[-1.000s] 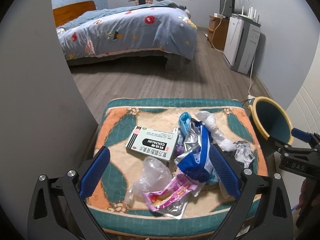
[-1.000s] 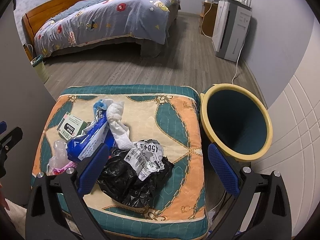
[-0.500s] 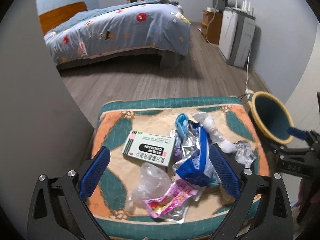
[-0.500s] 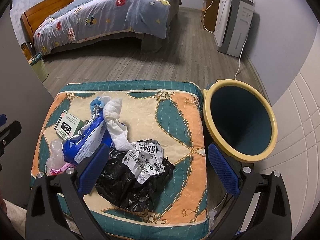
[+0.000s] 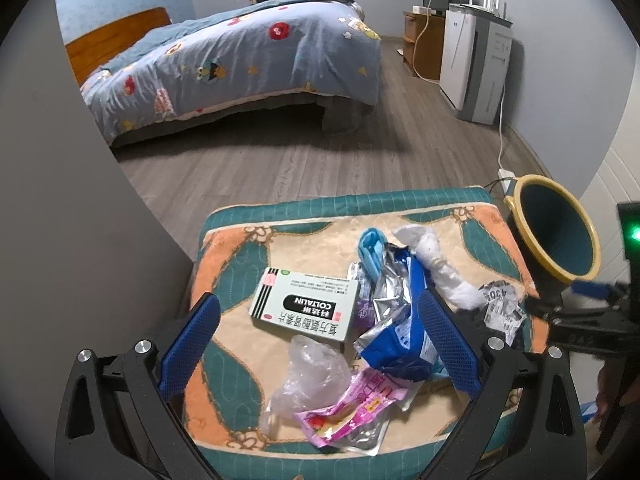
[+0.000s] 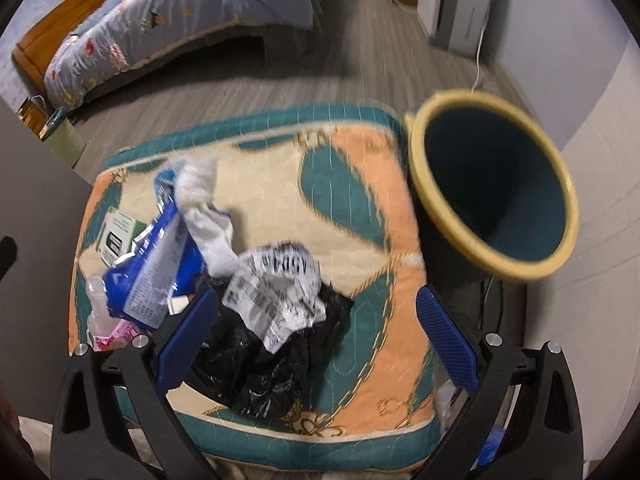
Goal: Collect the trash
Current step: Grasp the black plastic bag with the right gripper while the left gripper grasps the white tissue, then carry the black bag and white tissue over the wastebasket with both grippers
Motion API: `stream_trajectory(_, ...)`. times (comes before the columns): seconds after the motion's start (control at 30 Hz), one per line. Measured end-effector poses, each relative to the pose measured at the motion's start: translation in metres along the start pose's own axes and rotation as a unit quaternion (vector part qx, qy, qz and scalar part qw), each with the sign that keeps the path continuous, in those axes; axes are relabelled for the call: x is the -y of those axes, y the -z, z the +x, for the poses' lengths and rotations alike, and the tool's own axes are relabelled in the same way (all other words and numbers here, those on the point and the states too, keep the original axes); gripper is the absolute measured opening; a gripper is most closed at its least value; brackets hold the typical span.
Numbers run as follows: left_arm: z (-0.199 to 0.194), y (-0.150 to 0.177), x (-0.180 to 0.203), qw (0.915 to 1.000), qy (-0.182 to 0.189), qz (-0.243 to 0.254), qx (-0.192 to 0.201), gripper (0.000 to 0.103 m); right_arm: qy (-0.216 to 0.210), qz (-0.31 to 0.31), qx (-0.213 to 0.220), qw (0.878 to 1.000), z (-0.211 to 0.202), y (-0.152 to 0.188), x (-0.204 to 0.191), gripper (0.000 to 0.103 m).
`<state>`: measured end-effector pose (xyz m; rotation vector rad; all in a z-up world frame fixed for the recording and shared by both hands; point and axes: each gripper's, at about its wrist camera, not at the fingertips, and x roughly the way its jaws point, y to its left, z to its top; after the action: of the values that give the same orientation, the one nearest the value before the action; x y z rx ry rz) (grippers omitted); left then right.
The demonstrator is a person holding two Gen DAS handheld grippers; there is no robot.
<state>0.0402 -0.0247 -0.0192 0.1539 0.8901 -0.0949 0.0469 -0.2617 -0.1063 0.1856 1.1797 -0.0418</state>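
Observation:
Trash lies on a patterned cushion (image 5: pixel 240 264): a white-green medicine box (image 5: pixel 306 308), a blue-silver foil bag (image 5: pixel 400 328), a clear plastic bag (image 5: pixel 312 376), a pink wrapper (image 5: pixel 352 412), white tissue (image 5: pixel 436 260). In the right wrist view a black plastic bag (image 6: pixel 260 364) with a crumpled label (image 6: pixel 276 284) lies near the cushion's front. A yellow-rimmed teal bin (image 6: pixel 492 188) stands right of the cushion, also in the left wrist view (image 5: pixel 560 236). My left gripper (image 5: pixel 318 340) is open above the box and bags. My right gripper (image 6: pixel 316 336) is open over the black bag.
A bed (image 5: pixel 240 64) with a blue patterned quilt stands across the wood floor (image 5: pixel 300 168). A white appliance (image 5: pixel 476 68) and a wooden cabinet (image 5: pixel 424 48) stand at the right wall. A grey wall (image 5: pixel 80 240) lies close on the left of the cushion.
My right gripper has moved forward and down toward the black bag; its view is blurred. My left gripper has drawn back and risen a little. Both stay open.

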Motion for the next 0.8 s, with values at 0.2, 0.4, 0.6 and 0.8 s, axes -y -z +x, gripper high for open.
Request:
stream_trajectory(0.2, 0.002, -0.002, 0.001, 1.0, 0.0, -0.003, 0.002, 0.098, -0.007, -0.009, -0.056, 0.998, 0.034, 0.009, -0.006, 0.092)
stream_trajectory(0.4, 0.003, -0.001, 0.002, 1.0, -0.004, 0.006, 0.003, 0.098, -0.035, -0.001, -0.094, 0.995, 0.058, 0.01, -0.01, 0.058)
stream_trajectory(0.6, 0.004, 0.003, -0.001, 1.0, 0.007, 0.0, -0.004, 0.098, -0.044, 0.004, -0.089, 0.995, 0.045, 0.006, -0.003, 0.03)
stream_trajectory(0.8, 0.01, 0.005, 0.012, 0.9992, 0.037, 0.007, -0.014, 0.098, -0.03, -0.027, -0.014, 0.999, -0.008, -0.014, 0.003, 0.026)
